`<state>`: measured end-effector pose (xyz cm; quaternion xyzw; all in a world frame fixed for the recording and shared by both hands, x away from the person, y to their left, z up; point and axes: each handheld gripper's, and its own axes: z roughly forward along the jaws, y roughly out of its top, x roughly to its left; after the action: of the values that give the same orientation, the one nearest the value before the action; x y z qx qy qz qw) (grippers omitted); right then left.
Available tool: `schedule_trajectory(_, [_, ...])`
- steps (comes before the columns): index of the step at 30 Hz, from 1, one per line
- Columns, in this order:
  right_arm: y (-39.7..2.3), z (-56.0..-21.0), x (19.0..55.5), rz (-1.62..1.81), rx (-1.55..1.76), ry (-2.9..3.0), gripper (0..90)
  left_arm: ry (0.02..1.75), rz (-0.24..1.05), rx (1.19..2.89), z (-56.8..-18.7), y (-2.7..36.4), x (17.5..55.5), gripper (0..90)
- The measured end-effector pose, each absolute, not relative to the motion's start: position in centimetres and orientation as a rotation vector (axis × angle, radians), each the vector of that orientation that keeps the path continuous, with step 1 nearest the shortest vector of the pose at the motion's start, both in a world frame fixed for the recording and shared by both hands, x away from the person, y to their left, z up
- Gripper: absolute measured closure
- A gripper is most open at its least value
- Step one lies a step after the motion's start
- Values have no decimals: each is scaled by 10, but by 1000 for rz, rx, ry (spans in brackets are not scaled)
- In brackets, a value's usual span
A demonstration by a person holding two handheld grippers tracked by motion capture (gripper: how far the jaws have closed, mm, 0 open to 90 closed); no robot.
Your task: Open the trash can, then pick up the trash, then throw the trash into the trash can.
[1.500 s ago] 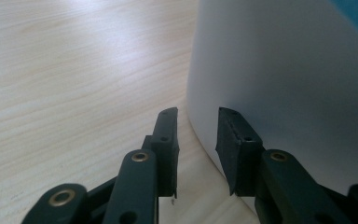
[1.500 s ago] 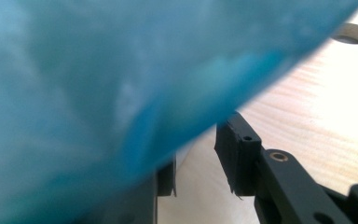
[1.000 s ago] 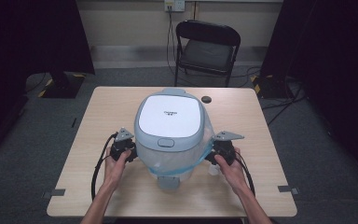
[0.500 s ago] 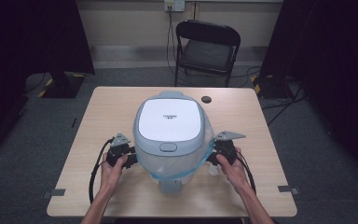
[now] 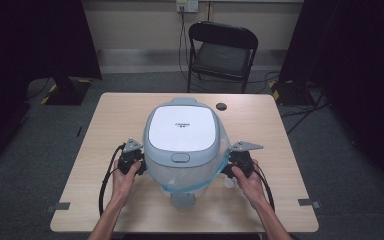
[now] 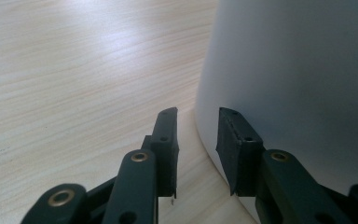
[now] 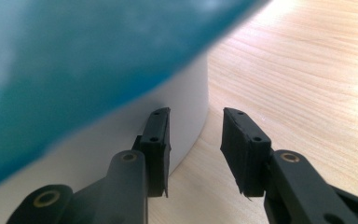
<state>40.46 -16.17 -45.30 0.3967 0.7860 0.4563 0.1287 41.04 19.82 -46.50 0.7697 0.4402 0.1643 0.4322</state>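
1. High view, nearest edge first: both forearms enter over the near edge of the tabletop [image 5: 95, 150]. The left gripper [image 5: 131, 161] sits against the left flank of the cooker [image 5: 182, 145]. The right gripper [image 5: 241, 162] sits against its right flank.
2. Cooker location: middle of the tabletop, slightly toward the near side. A white lid faces up, and a blue-tinted film [image 5: 215, 172] hangs over the lower body.
3. Left gripper view: the fingers [image 6: 165, 140] stand apart with nothing between them. They have just been closing slightly. One finger lies against the white wall of the cooker [image 6: 298, 84]; the other is over bare wood.
4. Right gripper view: the fingers [image 7: 157, 140] also stand apart, empty, and have just been closing slightly. One finger is close to the cooker base [image 7: 186, 107], under the blue film [image 7: 74, 56]; contact cannot be confirmed.
5. Step in hand, as judged: bracing or shifting the cooker from both sides. Apply equal, opposed pressure low on the base. Keep the fingers off the film, which may slip or tear.
6. Clearances: open wood remains on both sides and behind the cooker. The near edge is closest, so avoid dragging toward it.
7. Far obstacles: a small dark disc [image 5: 222, 106] lies near the far edge. A chair [image 5: 222, 50] stands beyond the tabletop.
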Motion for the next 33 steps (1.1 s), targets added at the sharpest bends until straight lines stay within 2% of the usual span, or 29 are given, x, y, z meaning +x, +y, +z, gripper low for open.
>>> schedule_trajectory(2, [-159, -451, 403, 1300, 1154, 2283, 636, 1104, 430, 1924, -465, 195, 411, 719])
schedule_trajectory(6, [-160, -450, 402, 1286, 1178, 2282, 597, 1127, 427, 1905, -468, 198, 415, 644])
schedule_trajectory(7, [-161, -450, 402, 1280, 1181, 2277, 553, 1133, 429, 1896, -469, 199, 416, 600])
schedule_trajectory(9, [-163, -450, 403, 1235, 1168, 2259, 368, 1159, 430, 1890, -470, 204, 418, 413])
schedule_trajectory(11, [-166, -450, 403, 1230, 1141, 2272, 314, 1157, 383, 1904, -472, 213, 418, 284])
schedule_trajectory(12, [-167, -451, 402, 1234, 1138, 2277, 295, 1169, 387, 1906, -473, 215, 416, 256])
schedule_trajectory(17, [-179, -458, 401, 1239, 1172, 2290, 306, 1151, 412, 1941, -471, 225, 398, 268])
schedule_trajectory(21, [-189, -461, 396, 1258, 1182, 2285, 299, 1050, 323, 1904, -466, 233, 376, 257])
schedule_trajectory(33, [-213, -465, 383, 1294, 1159, 2323, 265, 855, 194, 1974, -458, 218, 317, 304])
